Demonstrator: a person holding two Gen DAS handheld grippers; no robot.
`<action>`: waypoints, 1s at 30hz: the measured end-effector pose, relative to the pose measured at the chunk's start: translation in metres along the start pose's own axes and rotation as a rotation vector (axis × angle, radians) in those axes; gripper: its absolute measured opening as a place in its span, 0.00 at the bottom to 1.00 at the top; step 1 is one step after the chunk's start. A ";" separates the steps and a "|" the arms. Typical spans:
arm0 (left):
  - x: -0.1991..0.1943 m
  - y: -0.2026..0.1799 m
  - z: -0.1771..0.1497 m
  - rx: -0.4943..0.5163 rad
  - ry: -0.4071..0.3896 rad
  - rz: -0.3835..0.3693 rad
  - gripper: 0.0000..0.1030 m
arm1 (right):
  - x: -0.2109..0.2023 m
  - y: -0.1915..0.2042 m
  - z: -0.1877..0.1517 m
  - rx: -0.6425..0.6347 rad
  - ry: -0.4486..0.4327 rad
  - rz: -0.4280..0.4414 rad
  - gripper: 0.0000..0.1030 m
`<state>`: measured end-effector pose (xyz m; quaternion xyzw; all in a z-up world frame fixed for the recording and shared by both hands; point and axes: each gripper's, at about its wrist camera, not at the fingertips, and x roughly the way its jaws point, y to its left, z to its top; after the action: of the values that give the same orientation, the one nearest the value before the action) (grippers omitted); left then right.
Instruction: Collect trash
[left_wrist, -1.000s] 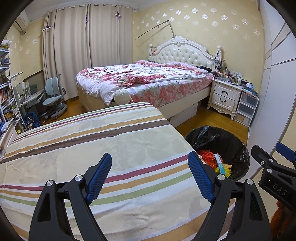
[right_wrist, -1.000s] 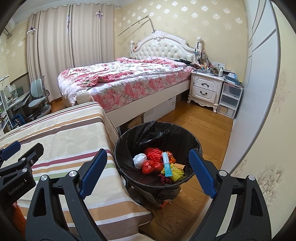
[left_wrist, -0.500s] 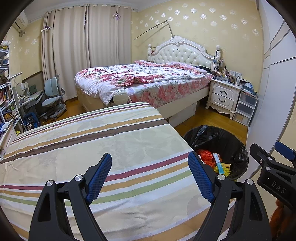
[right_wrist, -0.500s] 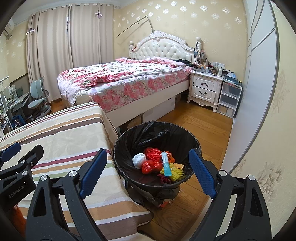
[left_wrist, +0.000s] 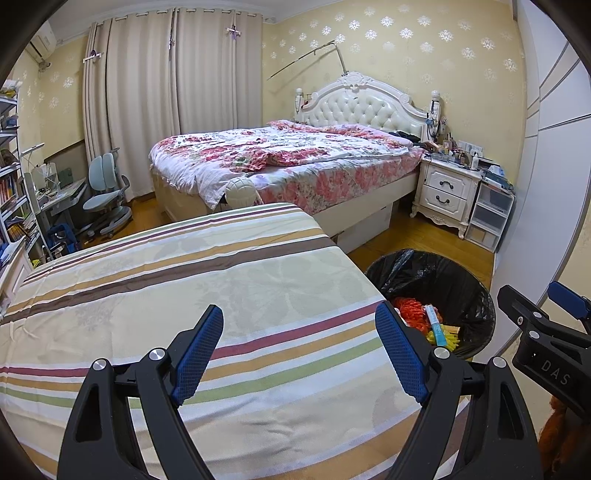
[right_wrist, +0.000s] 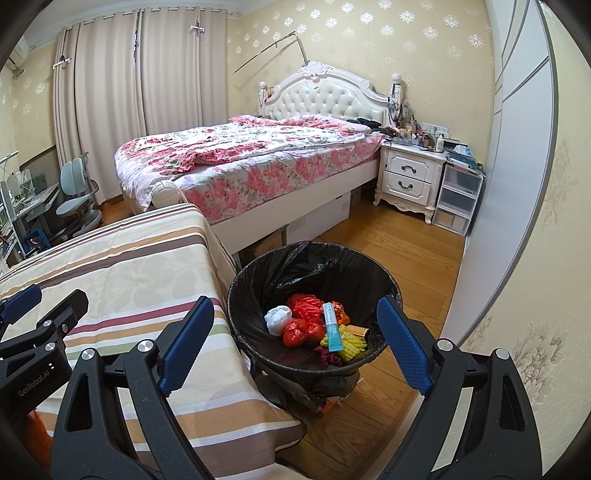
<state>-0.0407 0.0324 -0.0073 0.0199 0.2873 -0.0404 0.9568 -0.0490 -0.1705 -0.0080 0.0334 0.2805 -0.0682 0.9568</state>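
left tool (left_wrist: 299, 350): released, empty, above striped worktop (left_wrist: 184, 280)
right tool (right_wrist: 295, 343): released, empty, nearer bin
bin (right_wrist: 314, 273): lower centre, trash (right_wrist: 314, 325) inside, just right of worktop edge

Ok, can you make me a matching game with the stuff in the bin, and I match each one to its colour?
Things:
1. crumpled paper ball
2. net bag
3. small tube
4. bin liner

Colours:
A. black
B. light blue
C. white
D. red

Pairs: 1-C, 2-D, 3-B, 4-A
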 end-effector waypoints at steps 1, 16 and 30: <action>0.000 0.000 0.000 -0.001 0.000 -0.001 0.79 | 0.000 0.000 0.000 0.000 0.000 0.000 0.85; -0.001 -0.001 -0.001 0.000 0.003 -0.001 0.79 | 0.000 0.000 0.000 0.000 0.000 0.000 0.85; -0.003 -0.004 -0.002 0.001 0.006 -0.006 0.79 | -0.001 0.000 0.000 0.000 -0.001 0.000 0.85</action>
<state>-0.0450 0.0287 -0.0078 0.0195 0.2901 -0.0432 0.9558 -0.0497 -0.1704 -0.0081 0.0335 0.2803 -0.0682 0.9569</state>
